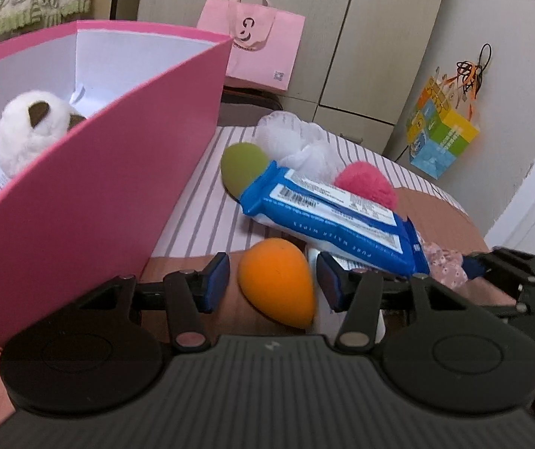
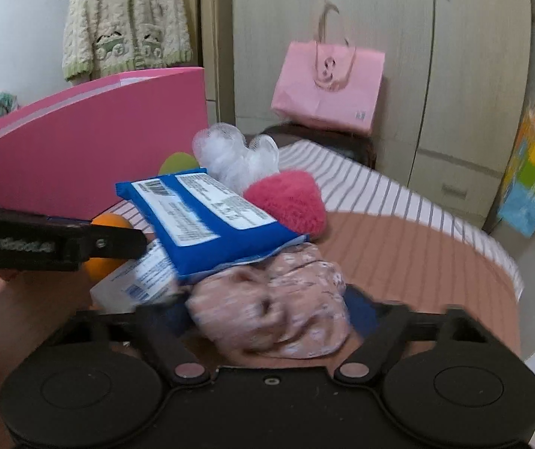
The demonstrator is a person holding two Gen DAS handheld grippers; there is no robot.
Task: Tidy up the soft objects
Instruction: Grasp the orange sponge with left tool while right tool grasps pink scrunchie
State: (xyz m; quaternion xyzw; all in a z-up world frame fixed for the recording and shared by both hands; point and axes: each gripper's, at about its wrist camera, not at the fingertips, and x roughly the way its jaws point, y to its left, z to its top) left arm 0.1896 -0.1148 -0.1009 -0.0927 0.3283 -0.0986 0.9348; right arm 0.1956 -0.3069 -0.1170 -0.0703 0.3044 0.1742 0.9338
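My left gripper [image 1: 273,278] is open, its blue pads either side of an orange egg-shaped sponge [image 1: 277,286] lying on the bed; a gap shows on each side. A blue wet-wipes pack [image 1: 327,213] lies behind it, with a green sponge [image 1: 243,166], a pink puff [image 1: 366,183] and a white mesh pouf [image 1: 297,142] beyond. A white plush toy [image 1: 31,127] sits in the pink box [image 1: 91,202]. My right gripper [image 2: 271,318] surrounds a pink floral scrunchie [image 2: 275,310], its pads mostly hidden by it. The wipes pack [image 2: 200,220] rests on the scrunchie's far edge.
A second white pack [image 2: 136,280] lies under the blue one. The pink box [image 2: 80,161] stands at the left on the striped bedsheet [image 2: 398,235]. A pink tote bag [image 1: 256,48] and wardrobe stand behind; a colourful paper bag [image 1: 439,138] hangs at right.
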